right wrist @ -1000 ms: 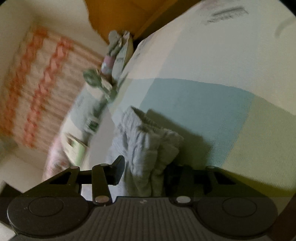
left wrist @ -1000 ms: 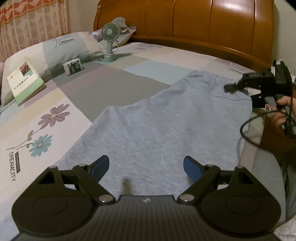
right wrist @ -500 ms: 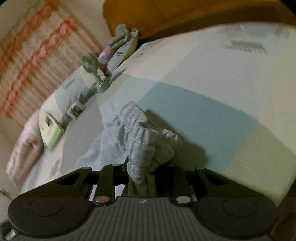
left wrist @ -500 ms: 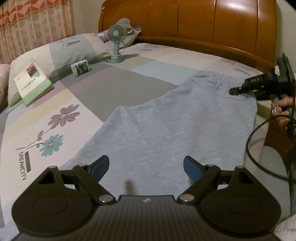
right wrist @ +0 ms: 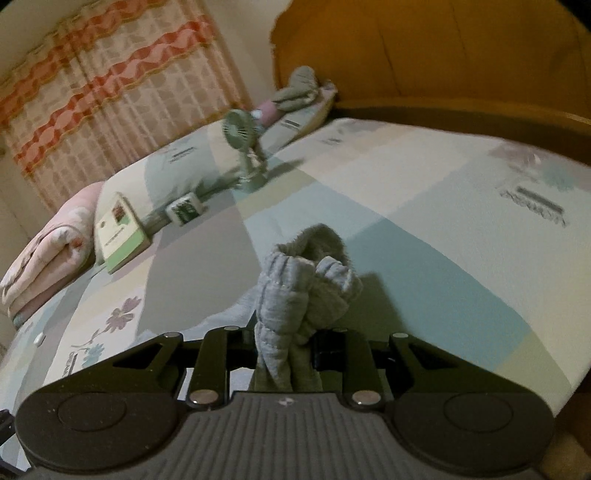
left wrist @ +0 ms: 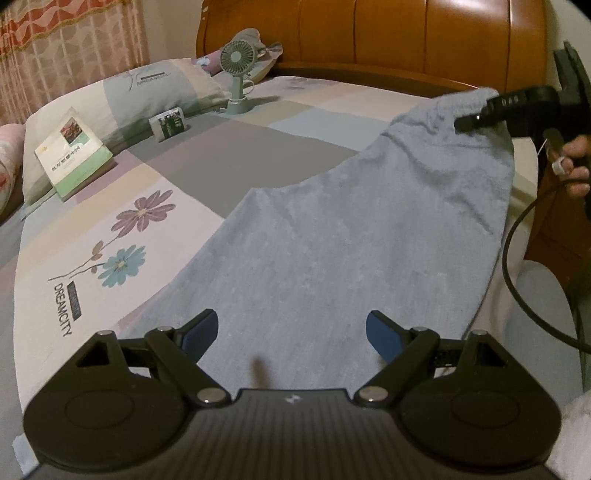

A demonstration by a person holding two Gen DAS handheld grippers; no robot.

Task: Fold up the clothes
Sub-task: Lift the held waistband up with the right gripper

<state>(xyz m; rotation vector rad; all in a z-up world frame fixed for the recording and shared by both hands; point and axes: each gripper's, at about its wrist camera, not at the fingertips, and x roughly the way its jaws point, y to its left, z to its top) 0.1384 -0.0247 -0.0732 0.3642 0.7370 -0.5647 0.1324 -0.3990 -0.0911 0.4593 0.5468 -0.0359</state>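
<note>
Two claws on one grey garment [left wrist: 332, 229], spread lengthwise along the bed's right edge, long axis running from the foot of the bed toward the wooden headboard [left wrist: 406, 33]. At the headboard end: gathered waistband bunched and pinched tight in the right claw [right wrist: 284, 354], lifted a little off the bed [left wrist: 258, 122], held by a hand [left wrist: 572, 162] just off the right edge. At the near end: left claw [left wrist: 291, 332] spread wide, blue pads either side of the cloth, hovering low over it with nothing gripped; contact with the fabric not clear. Key relation: lifted end far from the left claw, loose end directly beneath it. Probably a lengthwise fold in hand, one end carried toward the other, though direction not settled here. Risk of the flat middle dragging or creasing. Well apart, toward the bed's left edge: book [left wrist: 72, 155], small box [left wrist: 170, 123], desk fan [left wrist: 238, 74].
</note>
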